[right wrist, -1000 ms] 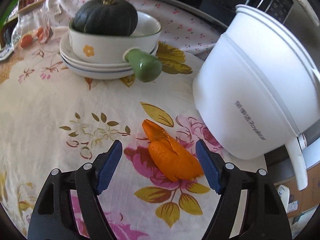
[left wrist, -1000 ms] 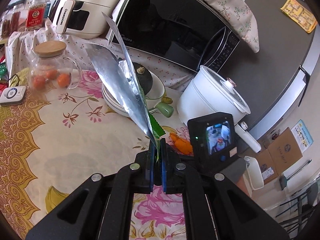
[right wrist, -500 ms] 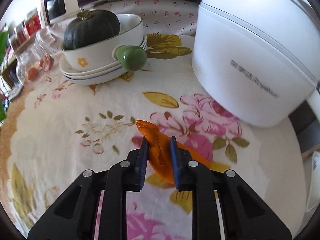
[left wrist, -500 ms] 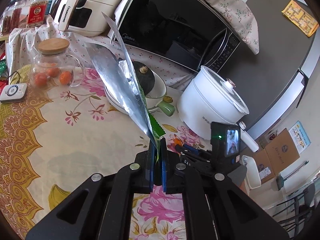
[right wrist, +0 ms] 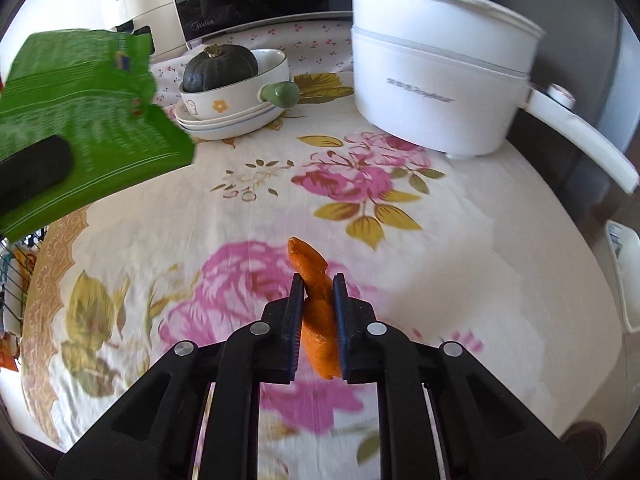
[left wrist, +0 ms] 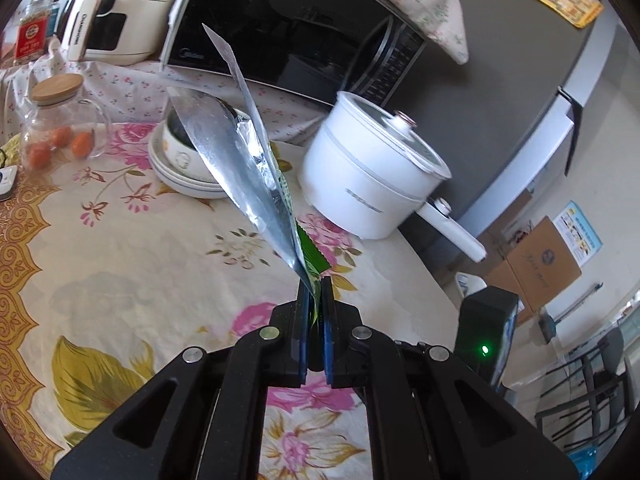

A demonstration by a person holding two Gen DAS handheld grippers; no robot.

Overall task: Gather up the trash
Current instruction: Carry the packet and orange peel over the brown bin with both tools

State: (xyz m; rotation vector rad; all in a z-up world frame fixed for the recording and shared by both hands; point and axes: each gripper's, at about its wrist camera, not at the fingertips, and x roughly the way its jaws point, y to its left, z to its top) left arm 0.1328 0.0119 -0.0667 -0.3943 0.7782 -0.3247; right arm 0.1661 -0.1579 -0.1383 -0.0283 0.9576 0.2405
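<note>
- While the left gripper (left wrist: 315, 286) stays clenched on the bottom corner of an opened foil wrapper (left wrist: 236, 152), the wrapper stands up and away from the fingertips, silver inside showing, green outside (right wrist: 80, 120) seen from the right wrist.
- Right gripper (right wrist: 317, 292) is clamped on an orange peel (right wrist: 314, 304), which sticks out ahead of the fingertips and appears raised off the cloth.
- Ahead of both tools lies a broad stretch of bare flowered tablecloth (right wrist: 360, 208); it is the open room for moving.
- Table edge (left wrist: 424, 276) curves off to the right of the left gripper, with floor, a cardboard box (left wrist: 540, 264) and chair frames beyond it.
- Far ahead and right of the right gripper stands a white pot (right wrist: 436, 68); its handle (right wrist: 580, 136) reaches out past the table rim.
- Far ahead and left of it sits a stack of plates and a bowl (right wrist: 240, 96) holding a dark squash (right wrist: 220, 68).
- Behind those, a microwave (left wrist: 304, 28) and a white appliance (left wrist: 108, 12) close off the back.
- Left of the left gripper, a lidded glass jar (left wrist: 60, 120) with orange fruit stands near the cloth's gold border.
</note>
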